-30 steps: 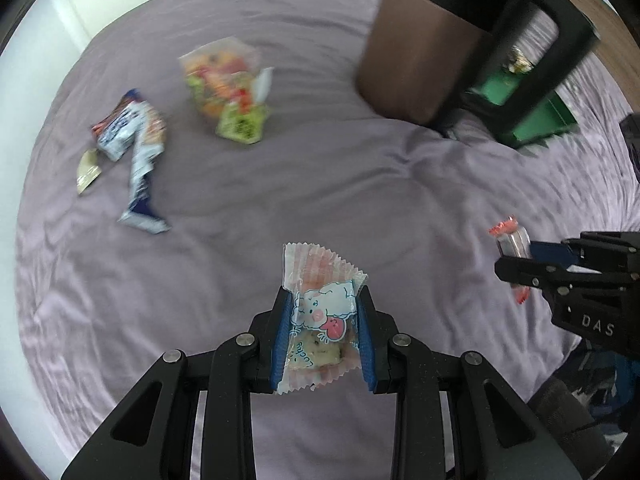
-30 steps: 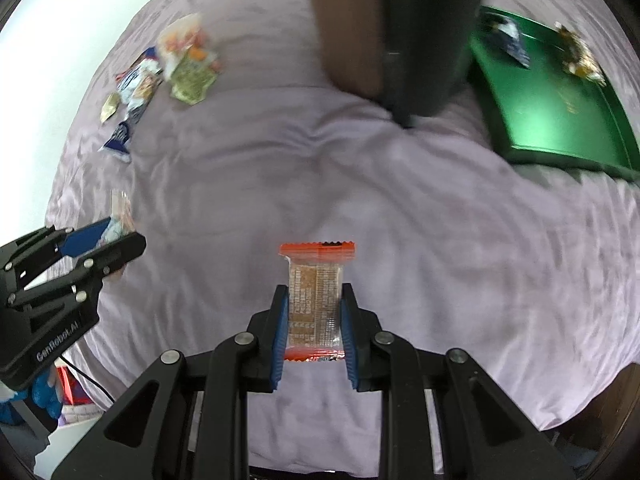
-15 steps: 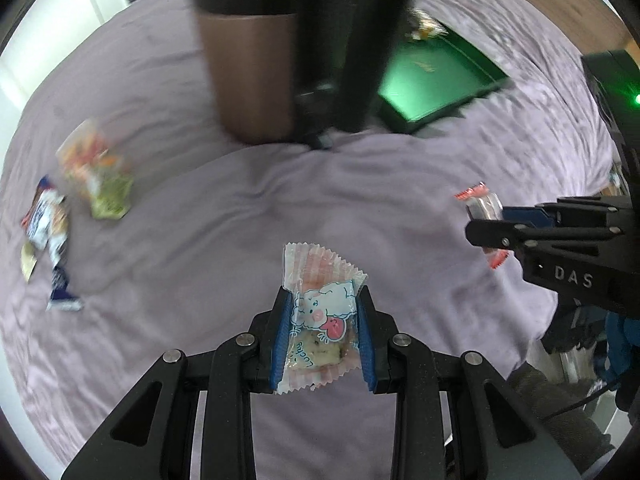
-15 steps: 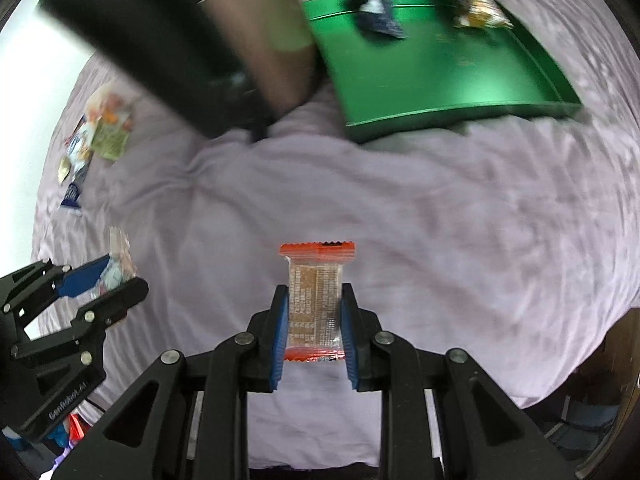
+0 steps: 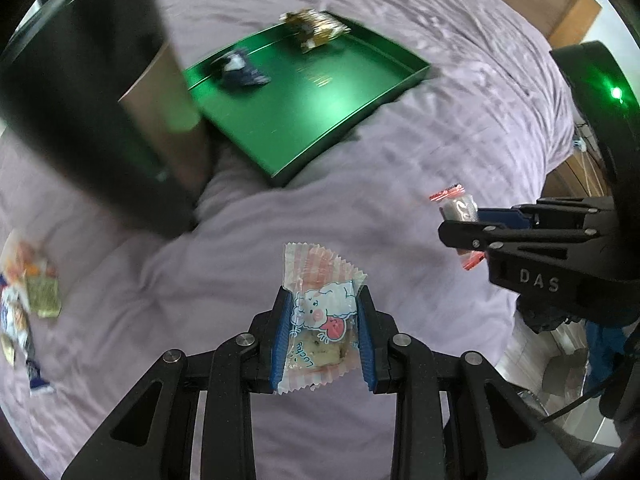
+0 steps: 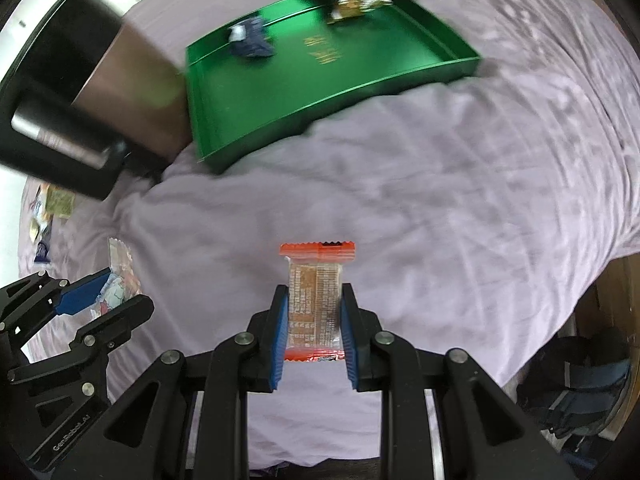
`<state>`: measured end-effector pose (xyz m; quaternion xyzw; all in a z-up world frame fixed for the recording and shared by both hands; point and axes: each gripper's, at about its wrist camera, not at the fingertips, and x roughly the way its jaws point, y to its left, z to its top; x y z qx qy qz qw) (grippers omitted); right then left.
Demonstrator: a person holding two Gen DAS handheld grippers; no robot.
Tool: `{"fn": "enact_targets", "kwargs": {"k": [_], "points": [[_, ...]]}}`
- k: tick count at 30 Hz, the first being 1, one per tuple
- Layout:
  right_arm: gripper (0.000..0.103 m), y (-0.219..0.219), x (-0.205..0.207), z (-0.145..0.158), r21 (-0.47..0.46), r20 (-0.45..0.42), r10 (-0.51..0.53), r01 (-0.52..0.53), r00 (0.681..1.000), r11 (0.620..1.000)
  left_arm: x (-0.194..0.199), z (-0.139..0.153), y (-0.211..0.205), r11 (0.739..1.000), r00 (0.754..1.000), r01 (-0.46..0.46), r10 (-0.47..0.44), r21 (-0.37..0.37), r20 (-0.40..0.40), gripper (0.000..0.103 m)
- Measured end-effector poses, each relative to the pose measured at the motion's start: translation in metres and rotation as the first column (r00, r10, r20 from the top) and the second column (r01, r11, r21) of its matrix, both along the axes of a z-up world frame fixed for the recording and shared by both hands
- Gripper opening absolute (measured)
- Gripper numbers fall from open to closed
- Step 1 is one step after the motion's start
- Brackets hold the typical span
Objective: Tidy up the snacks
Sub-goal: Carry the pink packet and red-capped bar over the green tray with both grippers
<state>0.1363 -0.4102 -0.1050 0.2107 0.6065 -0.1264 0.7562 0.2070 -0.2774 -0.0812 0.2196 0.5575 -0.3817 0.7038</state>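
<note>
My left gripper (image 5: 322, 312) is shut on a pink-striped snack packet with a cartoon sheep (image 5: 320, 312), held above the purple bedspread. My right gripper (image 6: 314, 312) is shut on a brown snack bar with red ends (image 6: 316, 300). Each gripper shows in the other's view: the right gripper (image 5: 460, 220) with the bar (image 5: 456, 204), the left gripper (image 6: 112, 296) with the packet (image 6: 120, 268). A green tray (image 5: 320, 92) lies ahead on the bed; in it are a dark blue packet (image 5: 240, 70) and a gold-brown packet (image 5: 316, 28). The tray (image 6: 360, 68) fills the top of the right wrist view.
A tall brown and black container (image 5: 120, 112) stands left of the tray, seen also as the container (image 6: 100, 92). A heap of loose snack packets (image 5: 28, 300) lies at the far left on the bedspread (image 5: 440, 120). The bed's edge and a wooden floor are at the right.
Both grippers have swung across the bed with their snacks still held. The green tray has come from the upper right into the upper middle; the loose heap has slid to the far left.
</note>
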Motion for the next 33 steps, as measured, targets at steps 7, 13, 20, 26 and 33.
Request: {"fn": "enact_targets", "kwargs": {"k": [7, 13, 20, 26, 33], "points": [[0.0, -0.034, -0.005, 0.001, -0.022, 0.013, -0.065, 0.065, 0.998, 0.998, 0.008, 0.001, -0.036, 0.999, 1.0, 0.029, -0.029, -0.021, 0.004, 0.026], [0.0, -0.056, 0.005, 0.005, -0.04, 0.043, -0.095, 0.096, 0.995, 0.995, 0.025, 0.005, -0.065, 0.999, 1.0, 0.015, -0.015, -0.049, 0.01, 0.026], [0.0, -0.083, 0.03, 0.015, -0.069, 0.094, -0.103, 0.11, 0.99, 0.992, 0.054, 0.012, -0.101, 0.996, 0.999, -0.014, 0.017, -0.083, 0.034, 0.026], [0.0, -0.108, 0.06, 0.025, -0.097, 0.144, -0.1, 0.114, 0.985, 0.989, 0.088, 0.011, -0.122, 0.992, 0.996, -0.074, 0.078, -0.1, 0.038, 0.026], [0.0, -0.125, 0.101, 0.027, -0.128, 0.179, -0.052, 0.076, 0.982, 0.989, 0.118, 0.003, -0.139, 0.986, 0.988, -0.141, 0.146, -0.083, 0.048, 0.026]]}}
